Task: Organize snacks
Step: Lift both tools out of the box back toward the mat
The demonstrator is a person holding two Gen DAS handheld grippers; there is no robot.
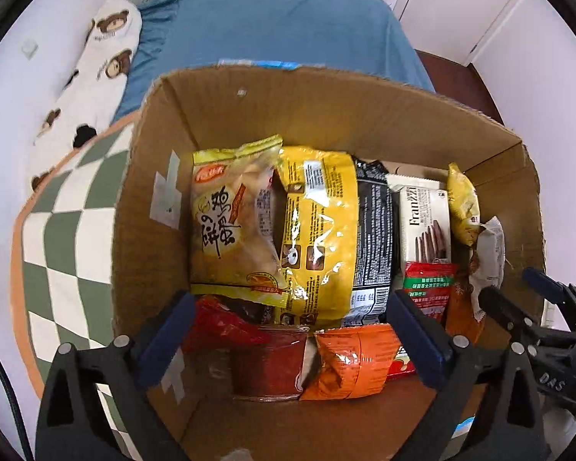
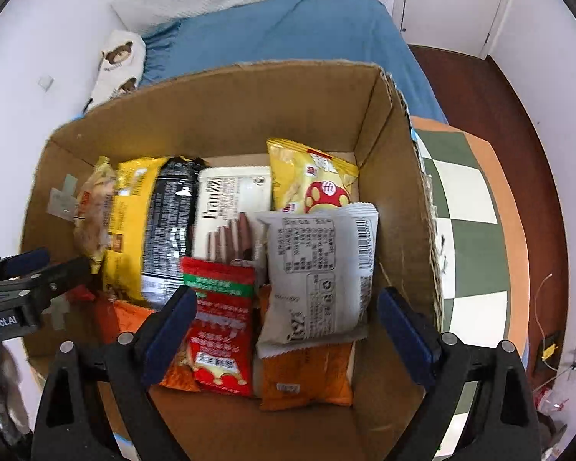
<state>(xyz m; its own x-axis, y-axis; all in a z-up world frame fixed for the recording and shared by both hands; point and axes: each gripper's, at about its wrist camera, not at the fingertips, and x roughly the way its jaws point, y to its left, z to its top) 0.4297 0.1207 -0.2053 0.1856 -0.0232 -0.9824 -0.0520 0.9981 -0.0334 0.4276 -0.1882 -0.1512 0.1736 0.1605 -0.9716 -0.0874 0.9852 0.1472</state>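
Both grippers are hovering over an open cardboard box [image 1: 165,207] full of snacks, w/ neither one holding anything. The left gripper [image 1: 293,342] is standing wide open above the box's near-left part, its blue fingers [image 1: 165,342] spread either side of a red packet [image 1: 265,357] and an orange packet [image 1: 349,361]. The right gripper [image 2: 288,340] is also standing wide open, over the near-right part, fingers straddling a red-and-green sachet [image 2: 219,322] and a grey-white wrapper [image 2: 318,269], which is lying on top of an orange pack [image 2: 307,376]. Inside the box, going left to right in the left wrist view: a yellow bag w/ Chinese characters [image 1: 234,223] is leaning against a yellow-and-black pack [image 1: 326,230], next a white Franzzi wafer box [image 1: 426,223], then a small yellow pouch [image 1: 462,207] by the right wall. In the right wrist view that small yellow pouch is showing a red paw print and standing upright toward the back wall, just behind the grey-white wrapper. Each gripper is showing at the edge of the other's view, so they're close together. The box is sitting on a green-and-white checkered cushion [image 1: 57,253], w/ a blue blanket [image 1: 280,27] behind it and a bear-print pillow [image 1: 103,57] at the back left, against the wall. Dark wood floor [image 2: 480,88] is showing at right
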